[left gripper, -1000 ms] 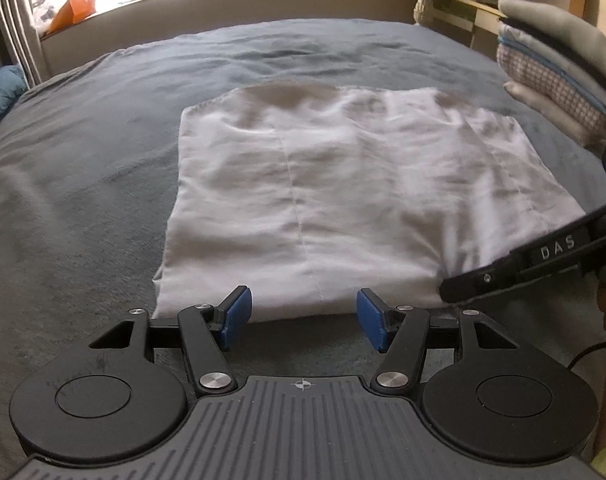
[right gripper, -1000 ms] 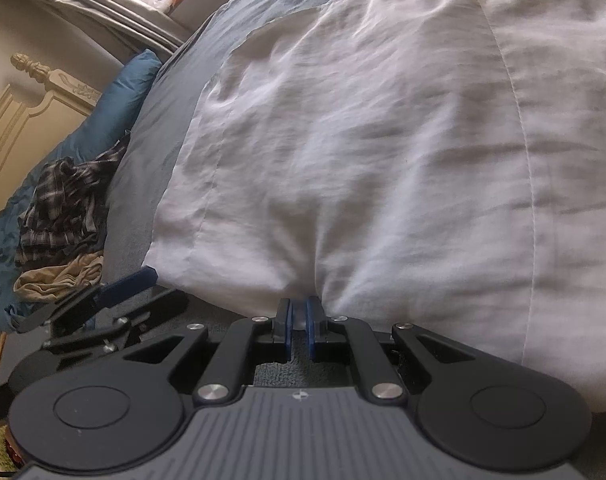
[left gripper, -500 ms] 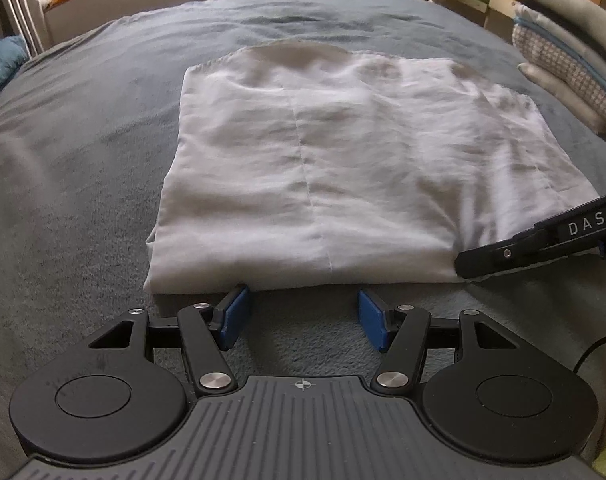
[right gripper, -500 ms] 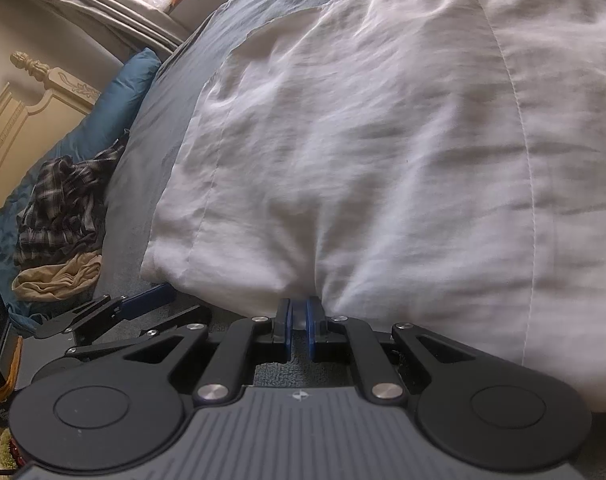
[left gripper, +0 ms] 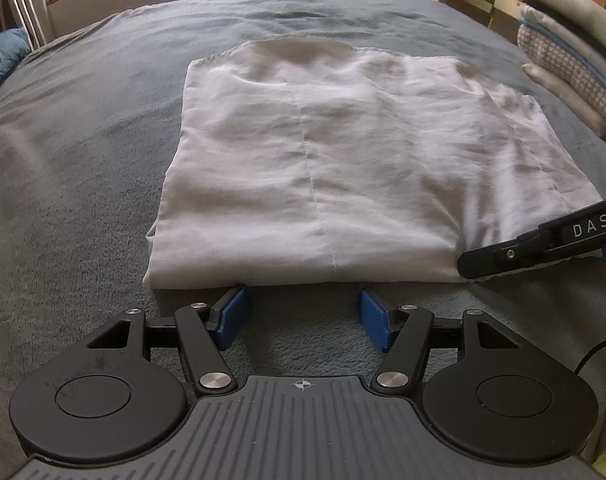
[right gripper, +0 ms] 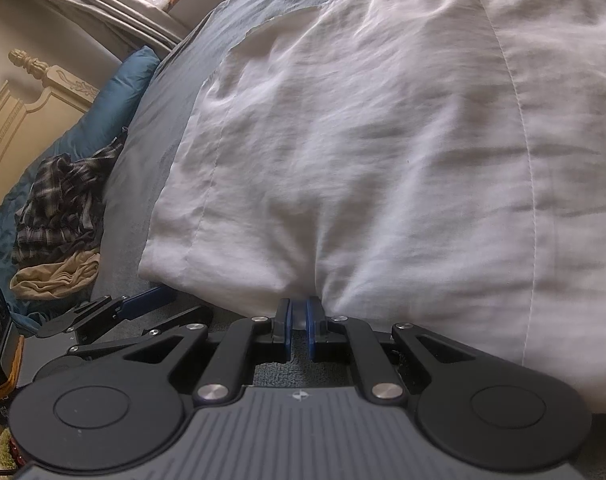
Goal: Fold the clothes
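White garment (left gripper: 343, 168) lies on grey bed (left gripper: 83, 160); right gripper (right gripper: 299, 320) pinches its near edge; left gripper (left gripper: 301, 316), empty, jaws opening.

White garment (left gripper: 343, 168): thin, wrinkled fabric, folded to a roughly rectangular panel w/ stitched seams running front-to-back. Lies flat on grey bedspread (left gripper: 83, 168), approx. centred. Far edge shows a curved, neckline-like dip. Near edge is a doubled fold; left near corner slightly lifted, layers visible. In right wrist view the near hem (right gripper: 303, 280) is bunched into a small pucker, creases radiating from it across the cloth.
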`<state>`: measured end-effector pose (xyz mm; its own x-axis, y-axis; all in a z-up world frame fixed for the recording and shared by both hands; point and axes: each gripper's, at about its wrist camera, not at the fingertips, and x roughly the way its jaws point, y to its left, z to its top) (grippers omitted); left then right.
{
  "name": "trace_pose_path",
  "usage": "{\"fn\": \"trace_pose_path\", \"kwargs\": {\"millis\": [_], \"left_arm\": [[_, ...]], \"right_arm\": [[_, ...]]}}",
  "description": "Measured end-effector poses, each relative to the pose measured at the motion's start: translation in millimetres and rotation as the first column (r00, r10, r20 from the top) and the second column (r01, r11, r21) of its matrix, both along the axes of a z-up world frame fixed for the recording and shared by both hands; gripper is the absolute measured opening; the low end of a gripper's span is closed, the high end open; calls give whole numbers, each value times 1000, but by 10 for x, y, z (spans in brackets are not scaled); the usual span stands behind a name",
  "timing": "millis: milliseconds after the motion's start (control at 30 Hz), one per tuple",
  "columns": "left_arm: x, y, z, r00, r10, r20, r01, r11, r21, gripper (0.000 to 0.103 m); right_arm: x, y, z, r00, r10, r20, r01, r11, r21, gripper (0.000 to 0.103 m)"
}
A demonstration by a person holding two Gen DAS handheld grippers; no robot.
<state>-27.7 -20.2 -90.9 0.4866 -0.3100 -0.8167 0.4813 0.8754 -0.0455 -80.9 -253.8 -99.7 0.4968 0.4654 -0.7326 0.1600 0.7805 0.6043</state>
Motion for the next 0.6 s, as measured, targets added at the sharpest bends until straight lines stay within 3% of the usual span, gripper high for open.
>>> {"fn": "trace_pose_path", "kwargs": {"millis": [600], "left_arm": [[1,15,20,1000,8,-3,-8,1000,-6,62]], "right_arm": [[3,26,19,1000,24,8,-24,999,-31,7]]}}
